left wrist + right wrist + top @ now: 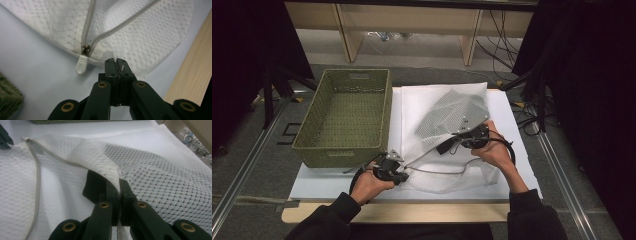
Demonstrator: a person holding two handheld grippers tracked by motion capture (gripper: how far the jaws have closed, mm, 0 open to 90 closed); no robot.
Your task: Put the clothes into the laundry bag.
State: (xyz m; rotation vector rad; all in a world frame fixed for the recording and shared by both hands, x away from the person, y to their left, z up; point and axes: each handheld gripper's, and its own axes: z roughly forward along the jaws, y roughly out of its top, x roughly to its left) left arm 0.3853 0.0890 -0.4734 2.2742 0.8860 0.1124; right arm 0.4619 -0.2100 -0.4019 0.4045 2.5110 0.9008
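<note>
A white mesh laundry bag [432,165] lies on the white sheet [327,182], with a grey cloth [452,112] showing through its far half. Its grey zipper [86,30] stands open, the two tapes spreading from the slider and the white pull tab [81,65]. My left gripper [404,175] is shut on the bag's near edge, just right of the pull tab; the left gripper view has the closed tips [116,61] against the mesh. My right gripper [444,147] is shut on a raised fold of the bag's open edge [110,171], which runs down between its tips [119,187].
A green woven basket [339,150] stands at the left, touching the sheet's far left part. The table's wooden front edge [397,212] runs just below the sheet. Cables [532,120] lie on the floor at the right.
</note>
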